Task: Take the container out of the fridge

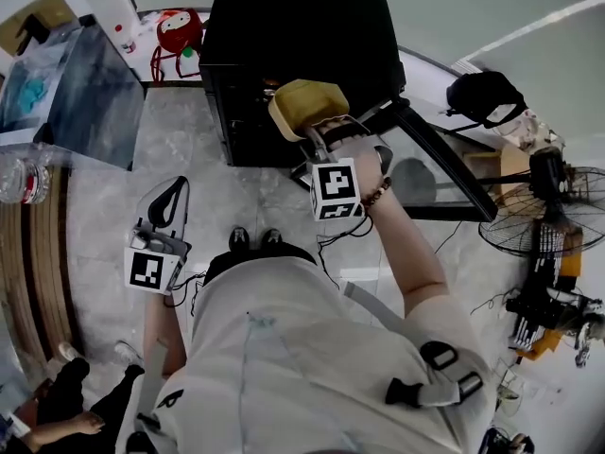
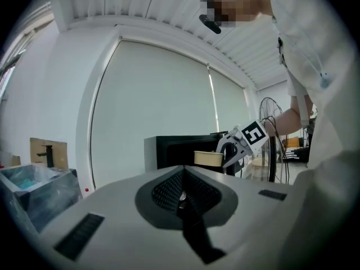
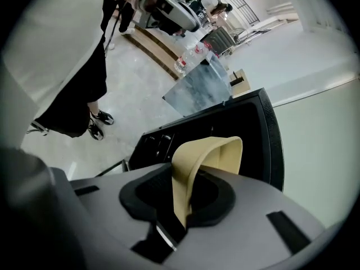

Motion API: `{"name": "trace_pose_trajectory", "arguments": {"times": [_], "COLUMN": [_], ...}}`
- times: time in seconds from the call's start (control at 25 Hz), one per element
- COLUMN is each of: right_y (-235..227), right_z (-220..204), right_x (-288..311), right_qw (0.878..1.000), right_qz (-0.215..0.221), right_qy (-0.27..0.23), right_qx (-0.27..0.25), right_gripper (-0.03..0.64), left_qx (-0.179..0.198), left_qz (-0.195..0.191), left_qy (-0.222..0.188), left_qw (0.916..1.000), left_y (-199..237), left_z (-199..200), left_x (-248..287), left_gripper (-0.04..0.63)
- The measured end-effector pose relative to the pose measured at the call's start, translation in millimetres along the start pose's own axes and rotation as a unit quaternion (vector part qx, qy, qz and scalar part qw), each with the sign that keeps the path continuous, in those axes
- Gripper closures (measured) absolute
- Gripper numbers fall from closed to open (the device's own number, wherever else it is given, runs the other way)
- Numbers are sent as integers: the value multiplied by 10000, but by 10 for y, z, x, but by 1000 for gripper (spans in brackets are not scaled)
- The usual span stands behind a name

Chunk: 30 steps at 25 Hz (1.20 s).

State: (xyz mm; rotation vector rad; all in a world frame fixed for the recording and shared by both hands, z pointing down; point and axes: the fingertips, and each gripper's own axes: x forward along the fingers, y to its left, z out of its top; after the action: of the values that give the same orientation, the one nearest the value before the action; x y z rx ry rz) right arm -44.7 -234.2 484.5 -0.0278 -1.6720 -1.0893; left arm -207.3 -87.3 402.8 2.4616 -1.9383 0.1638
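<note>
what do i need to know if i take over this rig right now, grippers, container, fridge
Right gripper: shut on the rim of the tan container, holding it in the air in front of the black fridge.
Left gripper: jaws together, empty, held low at the person's side.
Done: the container looks clear of the fridge.
Left: probably set it down somewhere. The fridge door stands open.
</note>
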Motion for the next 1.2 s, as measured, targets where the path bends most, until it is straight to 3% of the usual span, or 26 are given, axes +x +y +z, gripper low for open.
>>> {"name": "trace_pose_trajectory", "arguments": {"times": [0.2,0.72,0.96,1.2], "right_y": [265,481,490,459], "right_z": [51,-35,-68,-112], "right_x": [-256,-693,-736,-757], "right_qw": [9997,9991,9990,9989], "right_qz": [217,313,313,307], "right_qy": [-75,38,91,157], "right_qx": [79,293,313,330], "right_gripper": [531,535,537,537], "left_qx": [-77,-63,-15,-211], "left_qz": [-332,-1118,-1278,-1291], "left_qy": [-218,-326,-374,-441], "left_qw": [9992,9932,9911,9904], "left_y": [-121,-516,-555,-533], "left_z": [34,77,115,133], "left_x": [191,655,758,843], "left_gripper": [589,589,589,589]}}
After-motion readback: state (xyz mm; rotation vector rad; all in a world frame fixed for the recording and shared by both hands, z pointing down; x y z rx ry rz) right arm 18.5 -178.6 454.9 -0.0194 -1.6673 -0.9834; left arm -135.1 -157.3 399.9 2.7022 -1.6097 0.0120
